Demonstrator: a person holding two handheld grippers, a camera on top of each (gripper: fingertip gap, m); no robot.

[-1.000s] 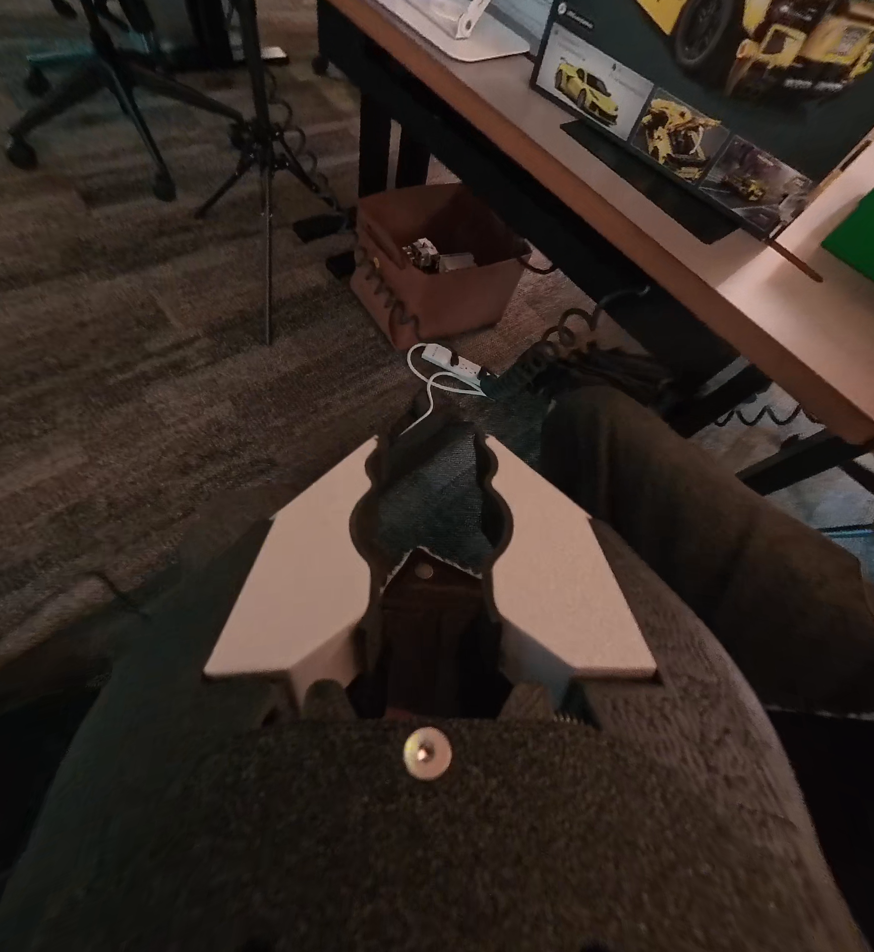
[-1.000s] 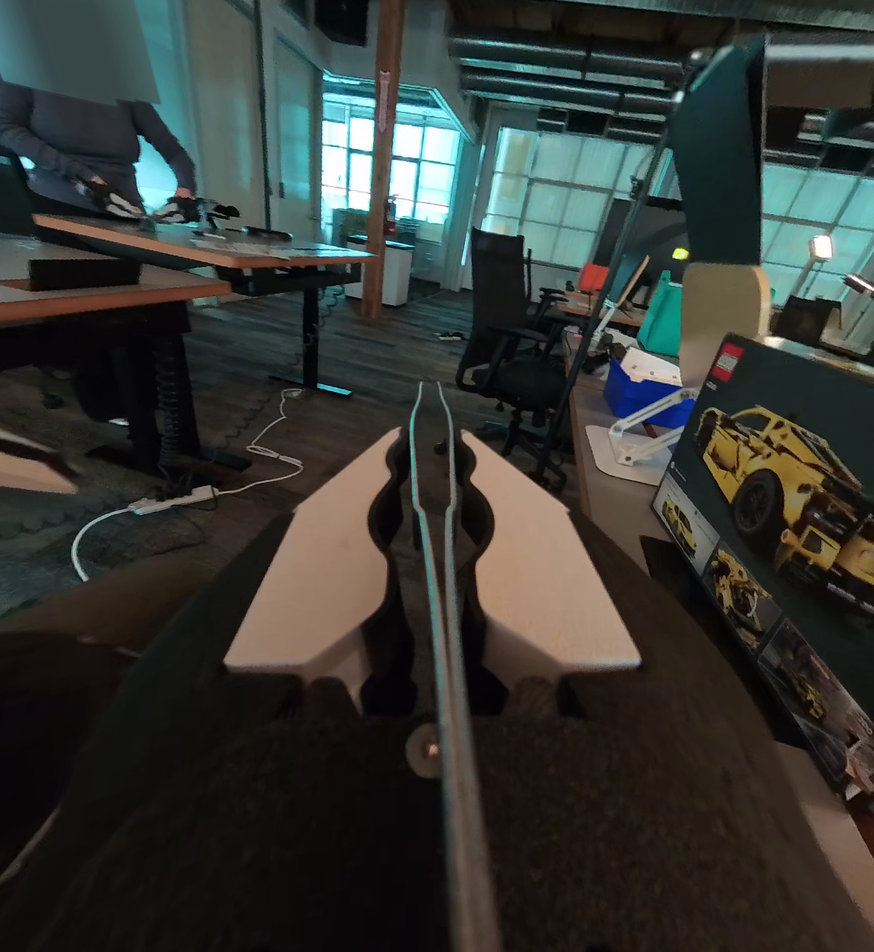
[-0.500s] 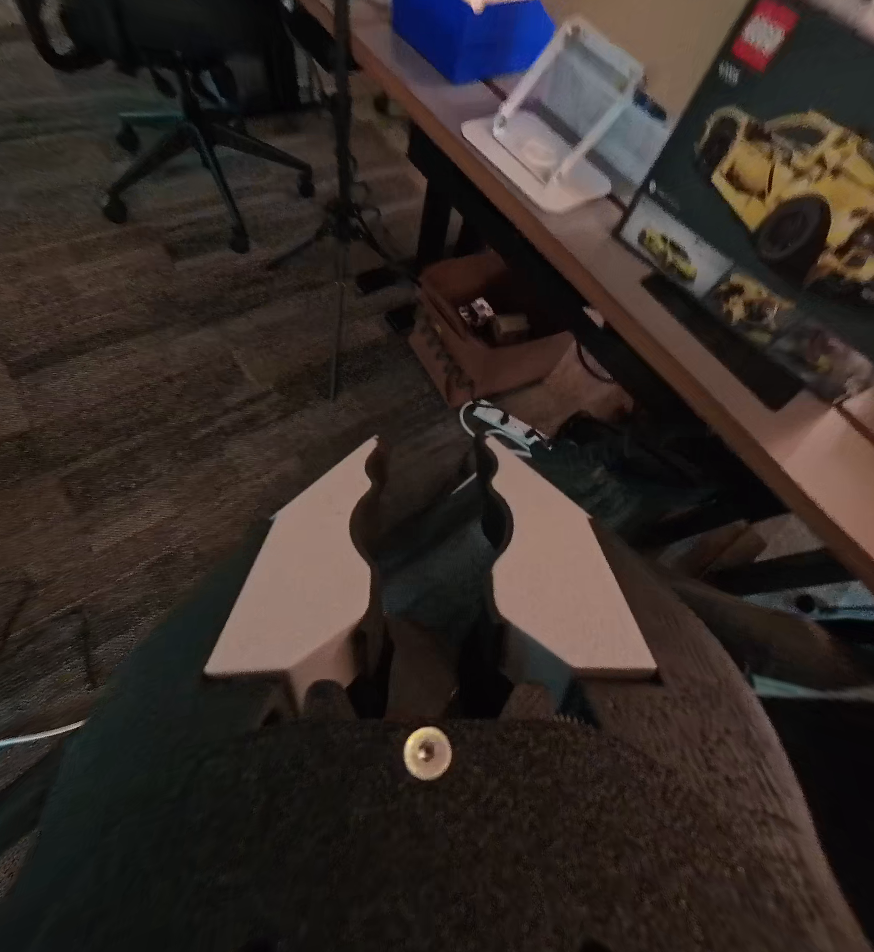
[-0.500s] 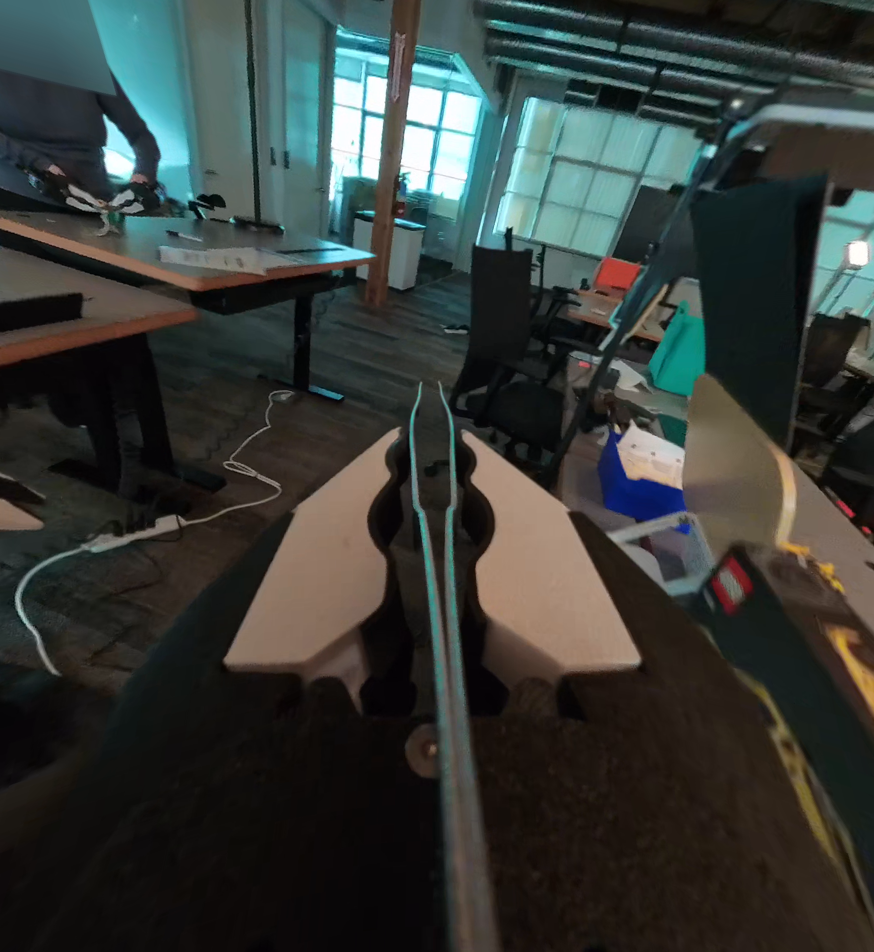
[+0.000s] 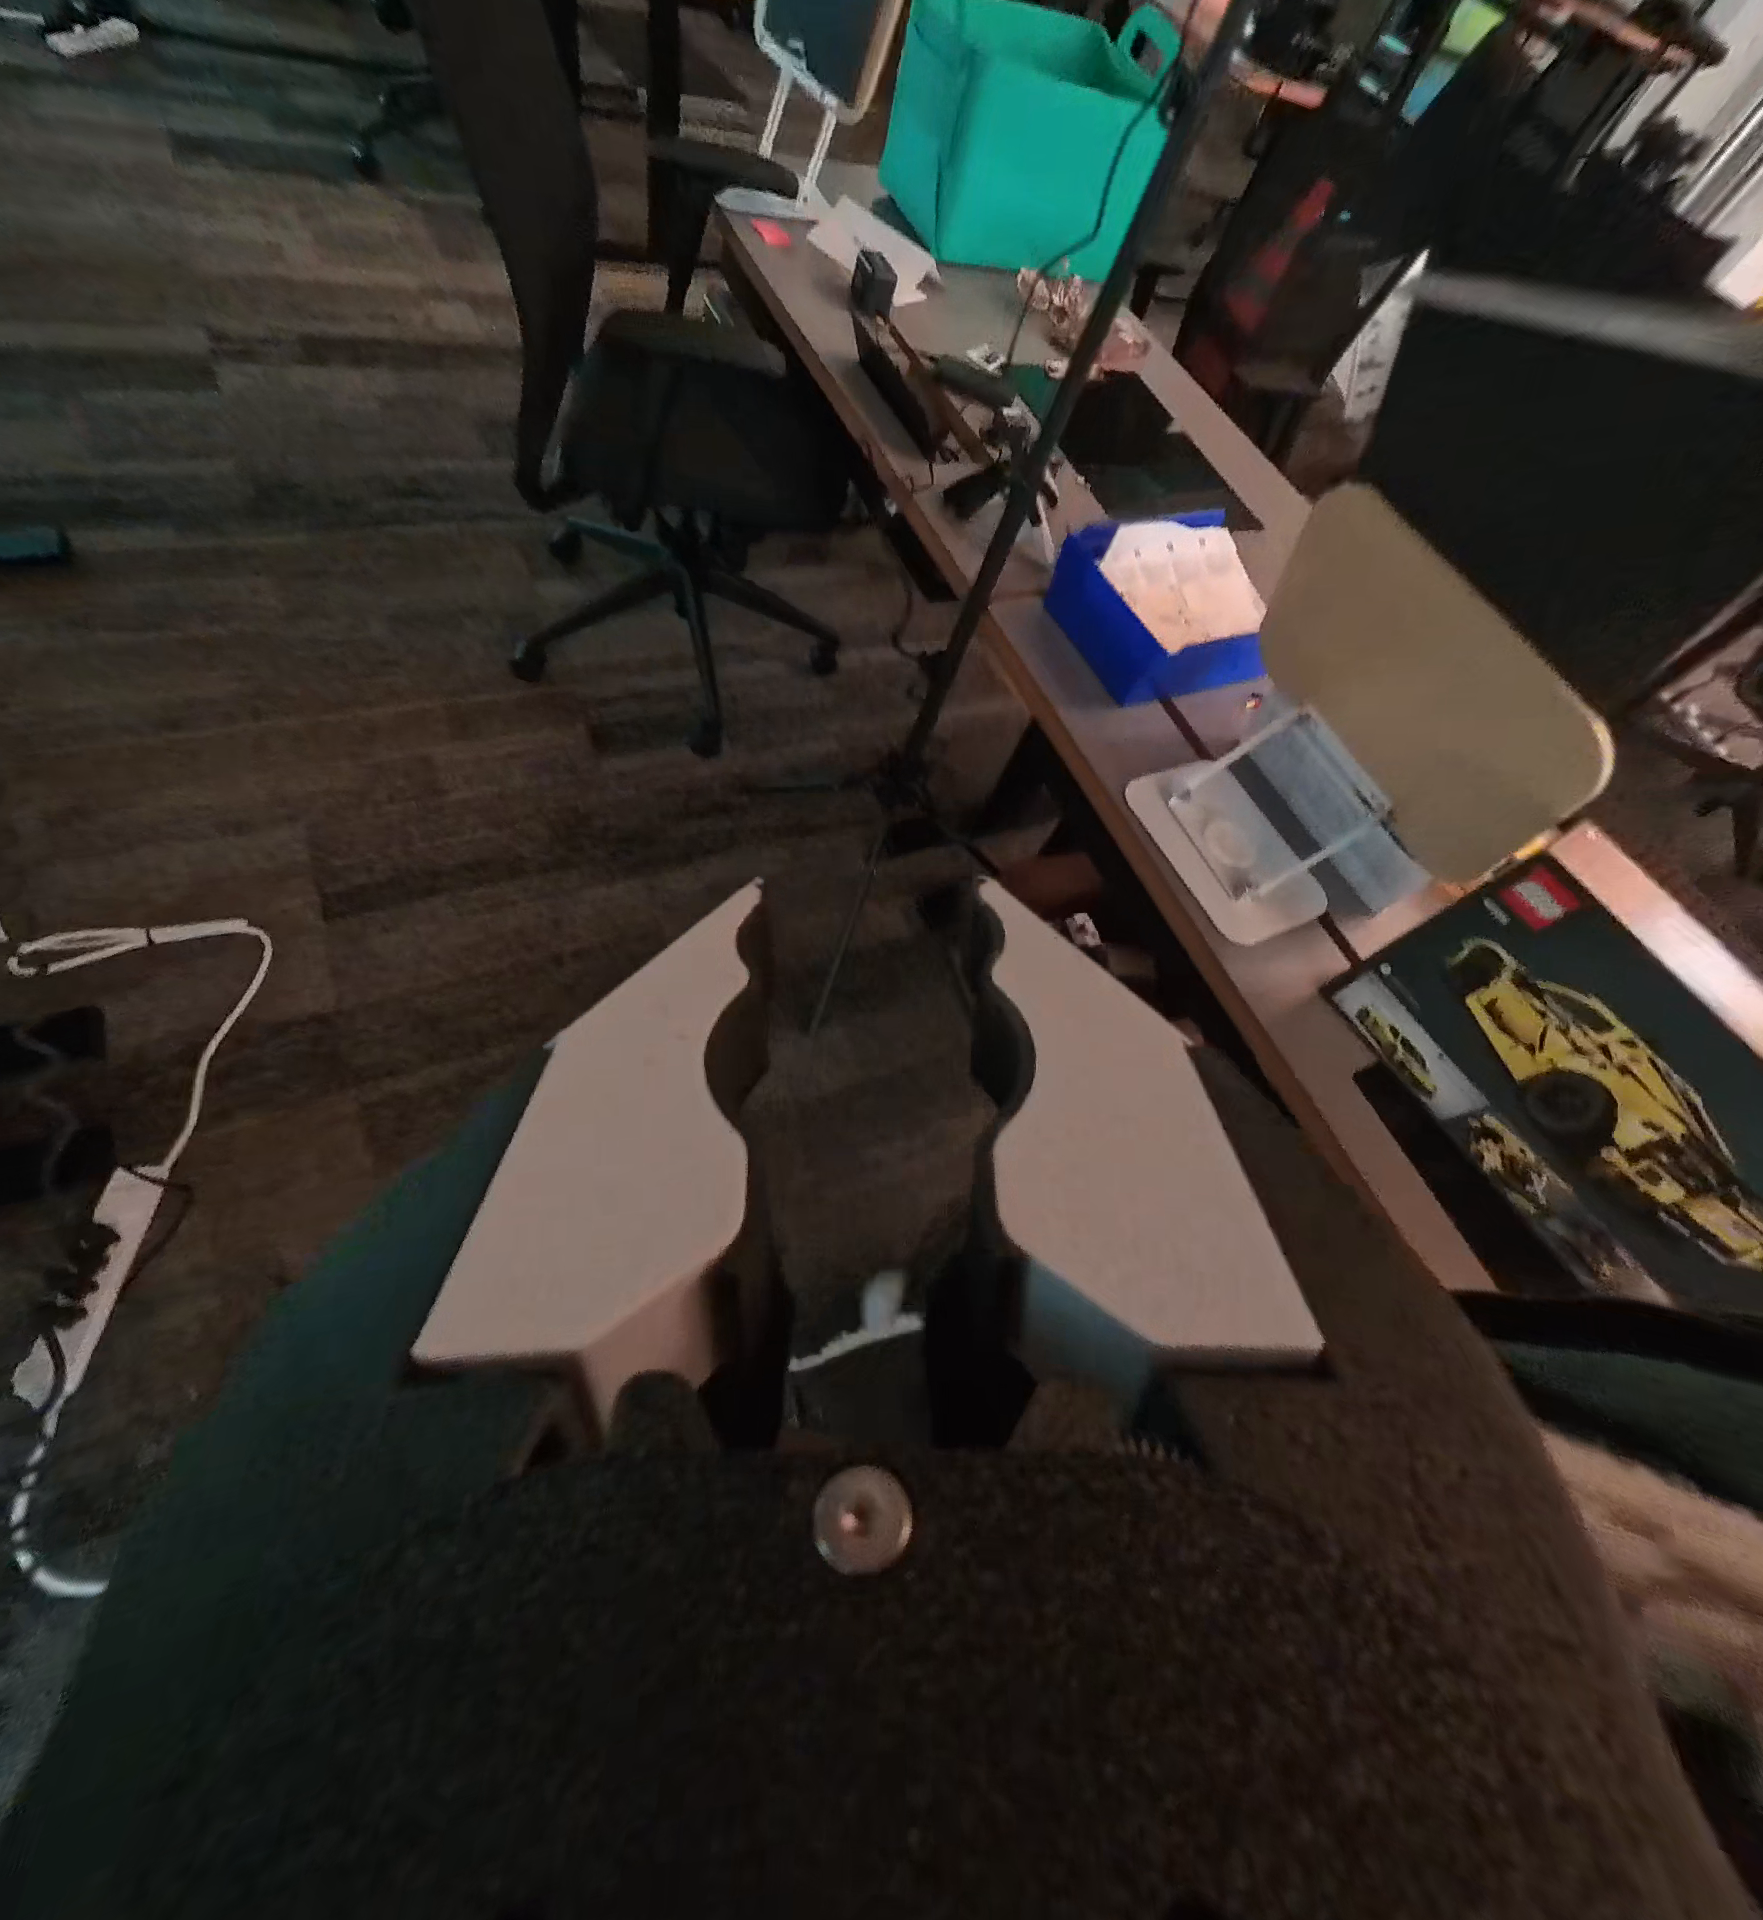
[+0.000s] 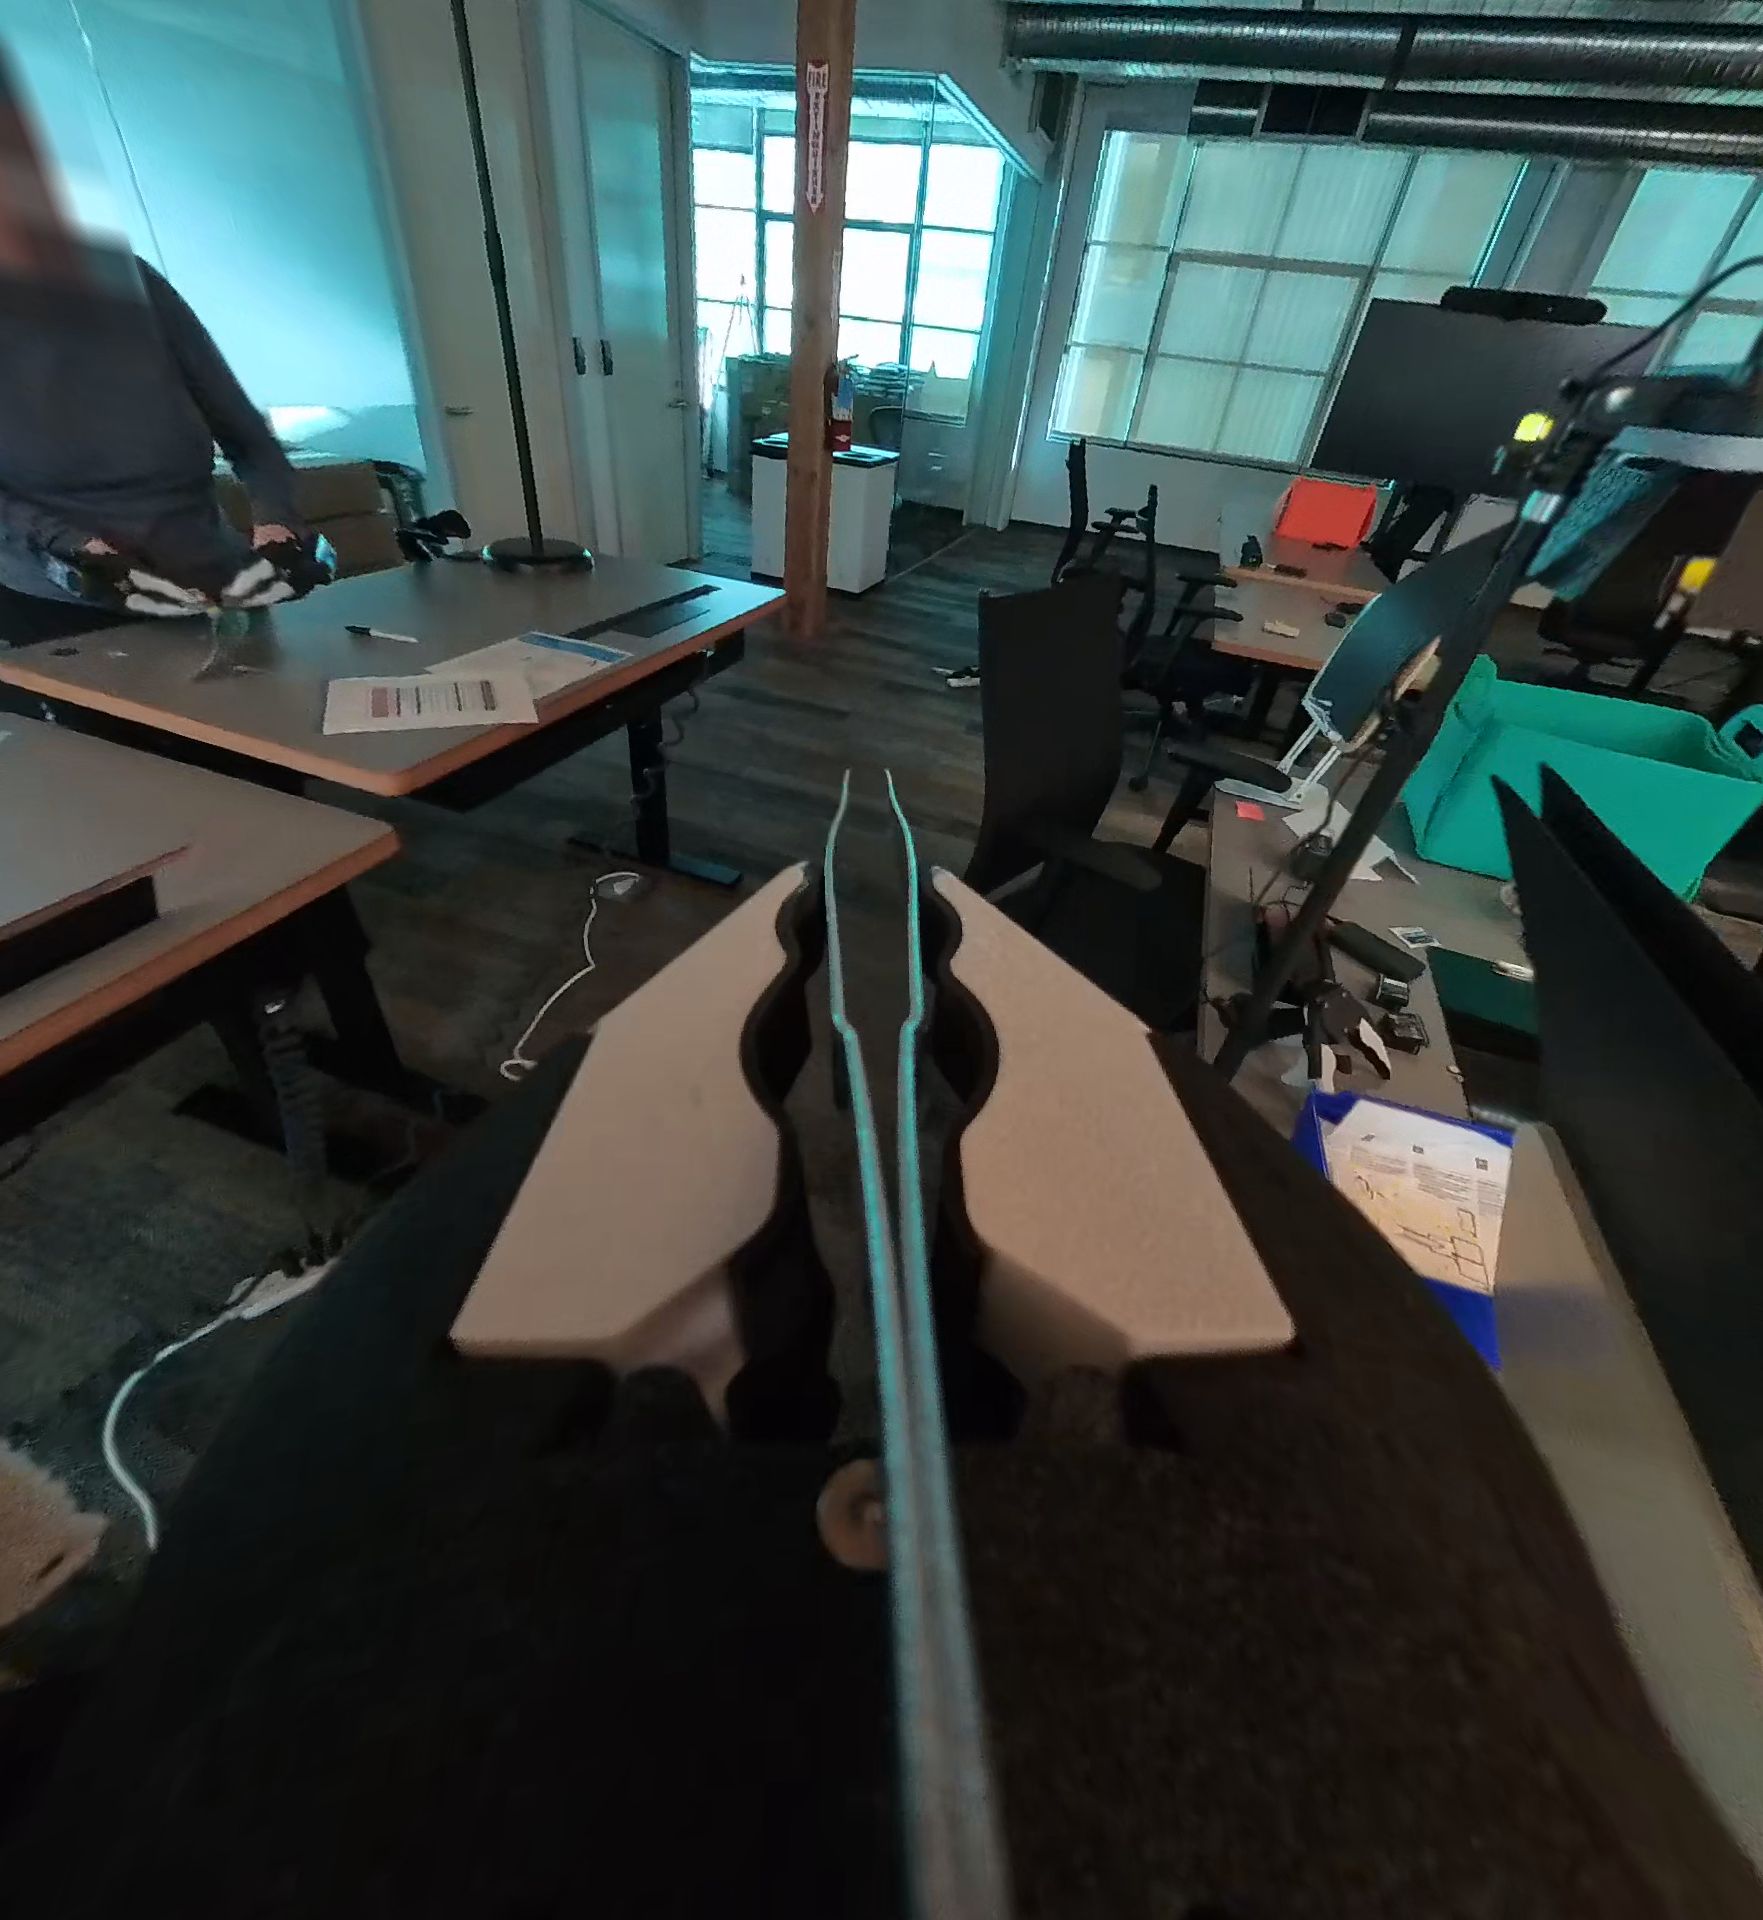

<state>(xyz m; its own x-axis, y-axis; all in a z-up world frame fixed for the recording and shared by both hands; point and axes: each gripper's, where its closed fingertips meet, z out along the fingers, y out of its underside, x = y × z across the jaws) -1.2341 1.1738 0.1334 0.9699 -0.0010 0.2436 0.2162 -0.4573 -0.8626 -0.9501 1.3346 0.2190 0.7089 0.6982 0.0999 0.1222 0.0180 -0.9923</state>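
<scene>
Left hand-held gripper (image 5: 869, 945) spread, empty, now lifted from floor view toward counter (image 5: 1261, 997). Right hand-held gripper (image 6: 869, 883) pinching metal tweezers (image 6: 882, 1039), swung toward teal bag (image 6: 1573, 784).

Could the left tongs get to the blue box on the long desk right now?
Probably yes. The left tongs are open and empty, hanging over the floor beside the desk. The blue box sits near the desk edge, top uncovered. Only a thin tripod pole stands close.
</scene>
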